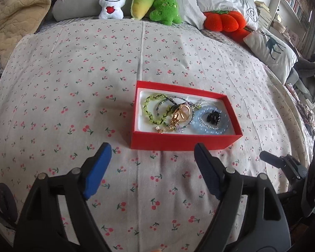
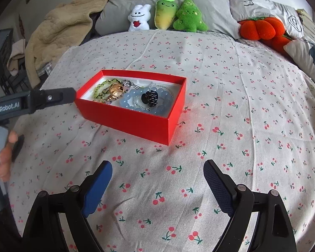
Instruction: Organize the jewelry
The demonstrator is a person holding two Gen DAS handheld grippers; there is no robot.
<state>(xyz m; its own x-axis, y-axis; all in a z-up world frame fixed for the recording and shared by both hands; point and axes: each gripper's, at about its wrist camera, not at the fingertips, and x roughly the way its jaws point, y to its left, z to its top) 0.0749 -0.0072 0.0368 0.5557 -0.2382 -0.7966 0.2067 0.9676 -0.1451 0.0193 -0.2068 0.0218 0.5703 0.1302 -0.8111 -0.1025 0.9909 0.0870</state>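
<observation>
A red box (image 1: 178, 141) with a white lining sits on the cherry-print bedsheet; it also shows in the right wrist view (image 2: 134, 124). Inside lie a green bead bracelet (image 1: 152, 110), a gold piece (image 1: 178, 115), a pale blue bead bracelet (image 1: 210, 124) and a black hair claw (image 1: 212, 118). The right wrist view shows the blue bracelet (image 2: 128, 103), the claw (image 2: 150, 98) and the gold piece (image 2: 116, 90). My left gripper (image 1: 152, 150) is open and empty just in front of the box. My right gripper (image 2: 157, 167) is open and empty, short of the box's near corner.
Plush toys (image 1: 140, 2) and grey pillows (image 1: 231, 2) line the head of the bed. A red pumpkin cushion (image 1: 223, 20) and a deer pillow (image 1: 273, 50) lie at the right. A beige blanket (image 1: 12, 14) is heaped at the left. Bookshelves (image 1: 296, 2) stand beyond the bed.
</observation>
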